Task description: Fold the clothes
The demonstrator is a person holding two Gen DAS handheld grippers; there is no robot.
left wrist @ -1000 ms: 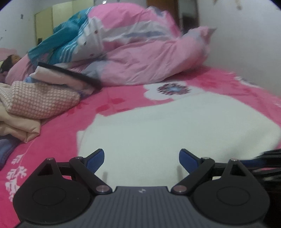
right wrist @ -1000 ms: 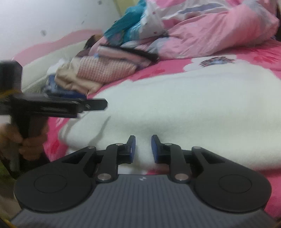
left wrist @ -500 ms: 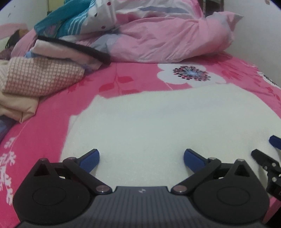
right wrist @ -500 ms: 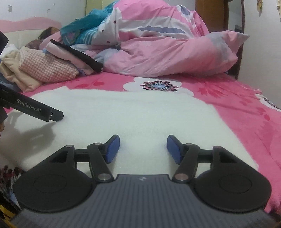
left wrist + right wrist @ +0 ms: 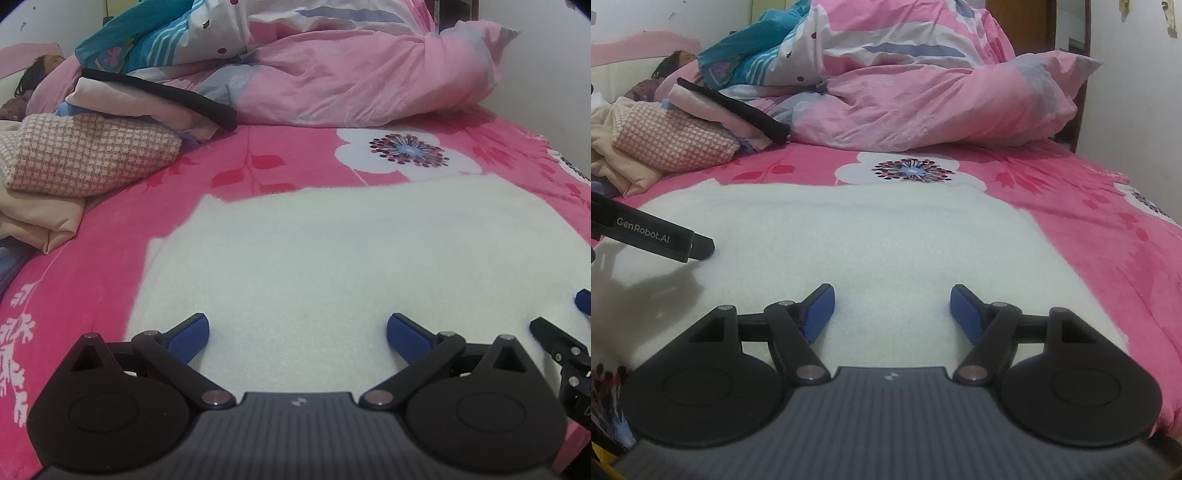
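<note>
A white fleece garment (image 5: 351, 258) lies spread flat on the pink flowered bedsheet (image 5: 288, 162). My left gripper (image 5: 297, 332) hovers low over its near part, jaws wide open with nothing between them. Just over the same white fleece garment (image 5: 868, 229), my right gripper (image 5: 892, 306) has its jaws opening, and only flat cloth lies under the gap. One finger of the left gripper (image 5: 665, 240) reaches in from the left in the right wrist view. The right gripper's tip (image 5: 569, 332) shows at the right edge of the left wrist view.
A pile of clothes (image 5: 85, 158) sits at the left: a pink checked piece, a beige one, a pink one with a black band. A crumpled pink duvet (image 5: 923, 85) fills the back. A wall (image 5: 1145, 92) bounds the right side. A dark-haired figure (image 5: 37, 70) lies far left.
The right gripper's jaws went from nearly shut to well apart, and its view swung from the left gripper to along the bed. The left gripper tipped down and its jaws widened slightly.
</note>
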